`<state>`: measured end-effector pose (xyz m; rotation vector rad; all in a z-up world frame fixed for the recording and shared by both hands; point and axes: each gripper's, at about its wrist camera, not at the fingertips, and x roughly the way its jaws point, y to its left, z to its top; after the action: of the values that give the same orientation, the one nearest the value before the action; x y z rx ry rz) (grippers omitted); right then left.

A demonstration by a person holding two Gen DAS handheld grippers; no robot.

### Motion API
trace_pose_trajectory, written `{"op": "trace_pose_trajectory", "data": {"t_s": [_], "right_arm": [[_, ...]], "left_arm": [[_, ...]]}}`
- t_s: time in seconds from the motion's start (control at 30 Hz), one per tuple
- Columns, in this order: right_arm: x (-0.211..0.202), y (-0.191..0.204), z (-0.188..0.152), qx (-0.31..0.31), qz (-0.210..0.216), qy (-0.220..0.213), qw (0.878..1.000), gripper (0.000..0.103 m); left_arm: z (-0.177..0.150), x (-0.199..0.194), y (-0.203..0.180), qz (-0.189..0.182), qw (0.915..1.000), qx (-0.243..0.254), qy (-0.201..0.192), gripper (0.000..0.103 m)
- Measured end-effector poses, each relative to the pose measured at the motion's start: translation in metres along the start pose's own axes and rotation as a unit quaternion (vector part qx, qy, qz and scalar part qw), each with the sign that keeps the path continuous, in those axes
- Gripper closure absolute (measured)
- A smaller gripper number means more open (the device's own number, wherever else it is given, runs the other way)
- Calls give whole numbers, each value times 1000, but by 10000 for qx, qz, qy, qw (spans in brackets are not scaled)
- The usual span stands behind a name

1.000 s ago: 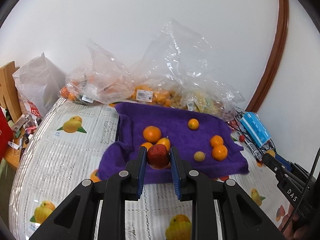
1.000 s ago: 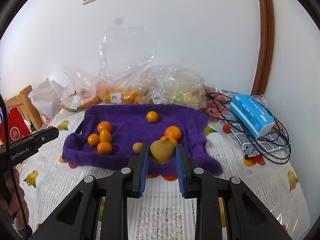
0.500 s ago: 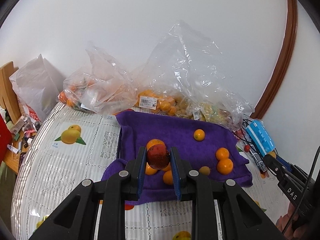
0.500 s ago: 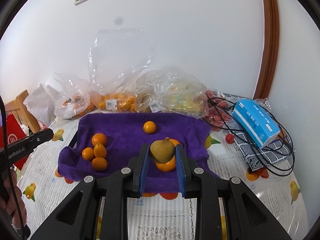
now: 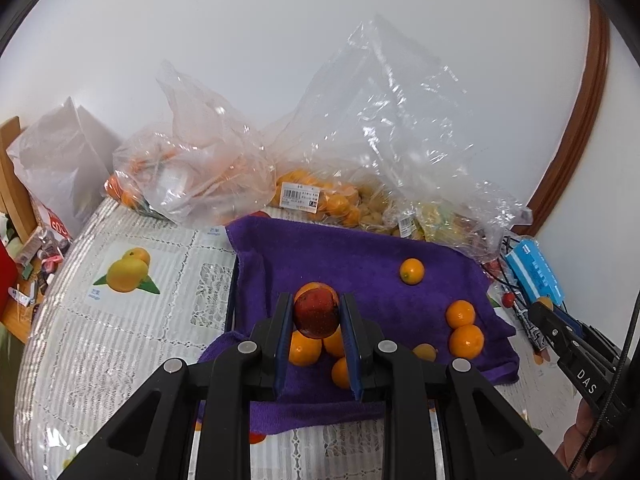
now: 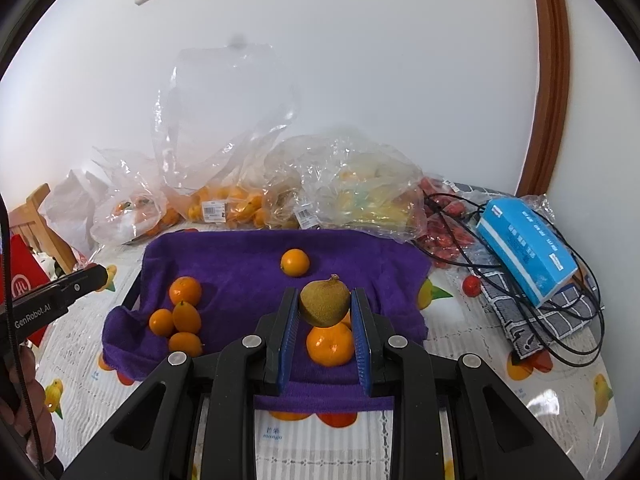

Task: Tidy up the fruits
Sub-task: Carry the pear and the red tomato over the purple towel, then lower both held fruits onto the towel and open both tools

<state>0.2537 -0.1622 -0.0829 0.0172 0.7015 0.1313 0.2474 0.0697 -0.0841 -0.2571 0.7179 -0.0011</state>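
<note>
- Left tool (image 5: pixel 316 314) is clamped on a red fruit (image 5: pixel 317 315); right tool (image 6: pixel 325 307) grips a greenish-brown fruit (image 6: pixel 325 304).
- Both have advanced over the purple towel's (image 6: pixel 240 268) near edge, above the oranges (image 6: pixel 180 316); release looks next.

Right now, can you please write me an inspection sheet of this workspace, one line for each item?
Surface: table under a fruit-print cover; a purple towel lies on it.
Job's things: small oranges loose on the towel, four grouped at its left.
Clutter: plastic bags of fruit behind the towel; blue box on a checked cloth; a red fruit beside it.
Grippers: left gripper shut on a red fruit; right gripper shut on a brown-green fruit.
Cables: black cables looped around the box.
Surroundings: white wall, wooden chair at left.
</note>
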Motion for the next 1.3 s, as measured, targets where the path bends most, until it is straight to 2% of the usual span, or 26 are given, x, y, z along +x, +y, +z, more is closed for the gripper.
{"op": "trace_pose_trajectory", "data": {"t_s": [0.6,1.03,1.3], "right_arm": [[61,13,5,-55,325,315,9990,77],[89,29,-7,-213,399,613,9971,77],[98,36,-16,-333,403,729,9960,77]], "left_arm": [[3,46,1,44,9995,22,318,81],[-15,61,26,128,9979,-87,625,81],[-25,65,28,63,9970,-106,771,81]]}}
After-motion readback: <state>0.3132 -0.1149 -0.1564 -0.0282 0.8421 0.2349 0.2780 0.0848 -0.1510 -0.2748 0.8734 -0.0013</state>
